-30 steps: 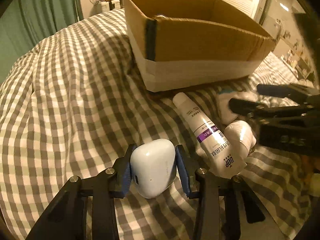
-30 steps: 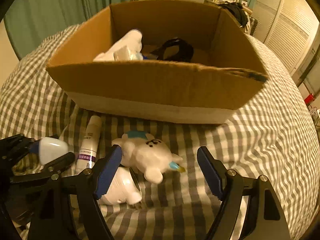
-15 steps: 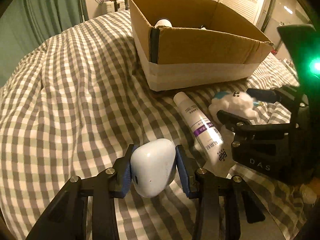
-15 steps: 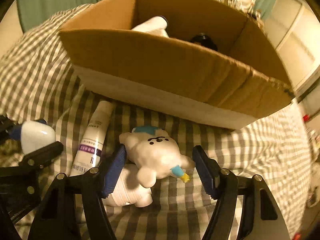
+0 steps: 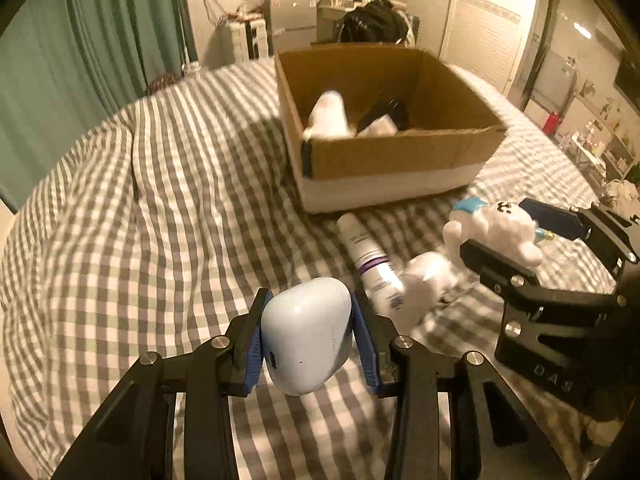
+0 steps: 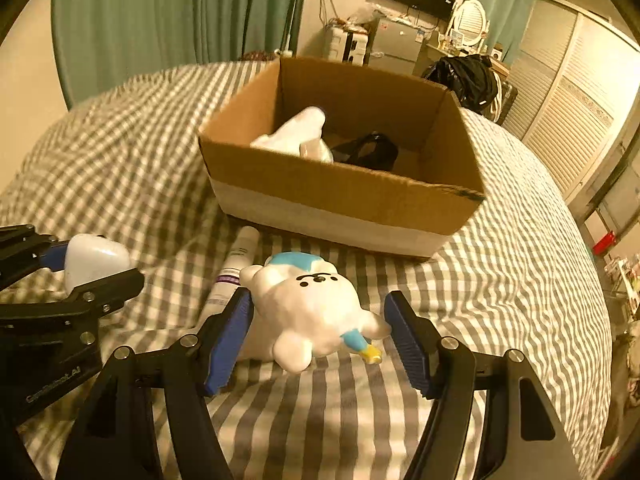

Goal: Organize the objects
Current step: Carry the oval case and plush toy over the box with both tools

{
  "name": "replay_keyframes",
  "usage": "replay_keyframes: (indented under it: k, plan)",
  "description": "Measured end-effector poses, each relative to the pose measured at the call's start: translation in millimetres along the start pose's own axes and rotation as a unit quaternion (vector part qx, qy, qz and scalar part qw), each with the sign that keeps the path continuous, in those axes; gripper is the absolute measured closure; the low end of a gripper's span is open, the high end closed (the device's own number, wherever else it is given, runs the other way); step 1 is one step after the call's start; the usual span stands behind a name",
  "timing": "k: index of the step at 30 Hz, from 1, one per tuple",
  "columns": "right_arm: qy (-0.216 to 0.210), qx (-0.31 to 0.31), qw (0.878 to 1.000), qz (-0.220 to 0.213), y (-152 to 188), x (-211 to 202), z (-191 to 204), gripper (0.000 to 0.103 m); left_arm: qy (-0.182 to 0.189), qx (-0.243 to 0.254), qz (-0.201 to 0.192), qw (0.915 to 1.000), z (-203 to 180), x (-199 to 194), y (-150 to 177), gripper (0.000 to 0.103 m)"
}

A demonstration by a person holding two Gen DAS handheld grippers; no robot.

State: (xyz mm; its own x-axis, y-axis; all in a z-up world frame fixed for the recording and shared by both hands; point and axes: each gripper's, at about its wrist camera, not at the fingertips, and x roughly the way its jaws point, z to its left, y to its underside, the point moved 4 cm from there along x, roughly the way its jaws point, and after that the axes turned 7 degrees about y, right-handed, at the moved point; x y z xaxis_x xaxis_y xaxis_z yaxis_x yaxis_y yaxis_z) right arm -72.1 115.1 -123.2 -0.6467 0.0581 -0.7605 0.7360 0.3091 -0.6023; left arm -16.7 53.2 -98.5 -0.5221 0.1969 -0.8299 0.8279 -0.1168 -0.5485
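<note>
My left gripper (image 5: 307, 334) is shut on a white earbud case (image 5: 306, 338), held above the checked bedcover; it also shows in the right wrist view (image 6: 94, 258). My right gripper (image 6: 320, 338) is shut on a white bear toy (image 6: 308, 306) with a blue cap, lifted off the bed; the toy also shows in the left wrist view (image 5: 496, 232). A white tube (image 5: 370, 264) with a purple band and a small white object (image 5: 426, 276) lie on the bed before the cardboard box (image 5: 396, 160). The box holds a white item (image 6: 296, 134) and a black item (image 6: 368, 152).
The bed is covered by a grey and white checked cover (image 5: 160, 220). Green curtains (image 6: 160, 20) hang behind on the left. Furniture, a mirror and a black bag (image 6: 468, 76) stand at the back. A white slatted wardrobe (image 6: 568, 92) is on the right.
Both grippers have risen and pulled back from the box, so its inside shows. The right gripper has closed on the bear toy and lifted it off the bed.
</note>
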Motion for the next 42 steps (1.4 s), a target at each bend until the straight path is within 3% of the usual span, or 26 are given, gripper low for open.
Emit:
replay_keyframes:
  k: [15,25,31,36,42]
  plan:
    - [0.013,0.0,0.997,-0.08,-21,-107,-33,0.036,0.042,0.014,-0.046,0.998,-33,-69,-38,0.063]
    - [0.0,0.029,0.992,-0.124,-79,-130,-66,0.035,0.038,0.019,-0.088,0.9952,-33,-88,-108,0.063]
    - [-0.011,0.044,0.99,-0.134,-120,-114,-87,0.035,0.037,0.013,-0.096,0.9946,-29,-72,-158,0.063]
    - [-0.011,0.065,0.99,-0.127,-153,-83,-110,0.035,0.029,0.023,-0.096,0.9947,-24,-34,-196,0.063]
    - [-0.018,0.1,0.99,-0.097,-173,-12,-129,0.035,0.048,0.017,-0.039,0.9979,-15,51,-215,0.063]
